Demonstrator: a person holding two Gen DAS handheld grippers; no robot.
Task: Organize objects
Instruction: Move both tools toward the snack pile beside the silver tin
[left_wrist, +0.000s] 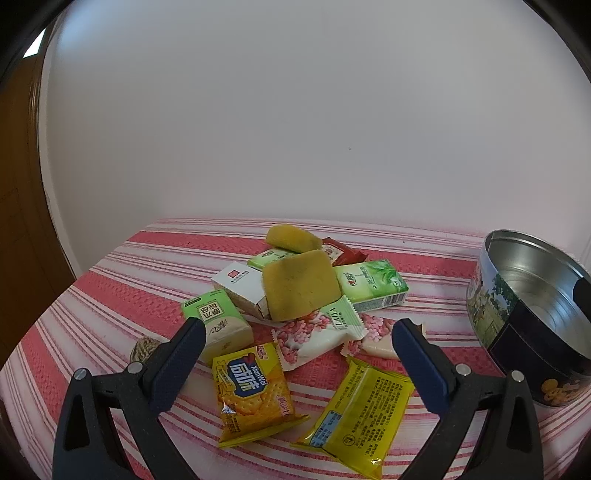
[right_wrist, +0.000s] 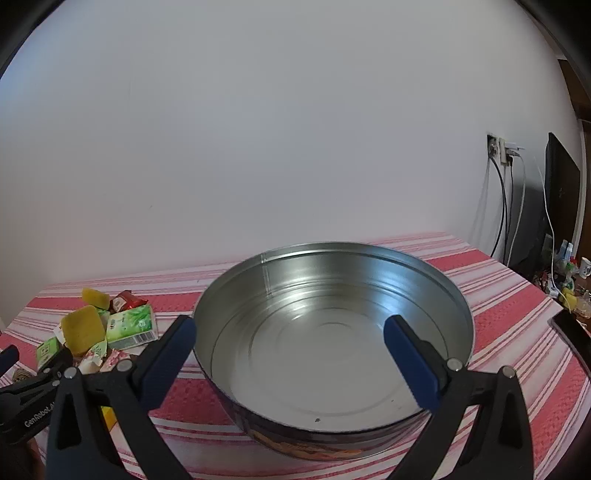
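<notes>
So basically nothing is getting sorted yet: the round silver metal tin with the dark printed outside (right_wrist: 332, 332) is sitting completely empty on the red-and-white striped cloth surface (left_wrist: 110, 266). Everything else is lying in a loose pile well to its left: yellow cracker packets (left_wrist: 255, 391), green tissue packs (left_wrist: 373, 288), yellow sponges (left_wrist: 301, 290), pink-and-white candy wrappers (left_wrist: 314, 339) and a small white box (left_wrist: 240, 280). The left gripper (left_wrist: 295, 358) is hovering over the pile and the right gripper (right_wrist: 288, 354) over the tin, both with jaws spread wide, holding nothing, so the whole job is looking like it's still ahead.
</notes>
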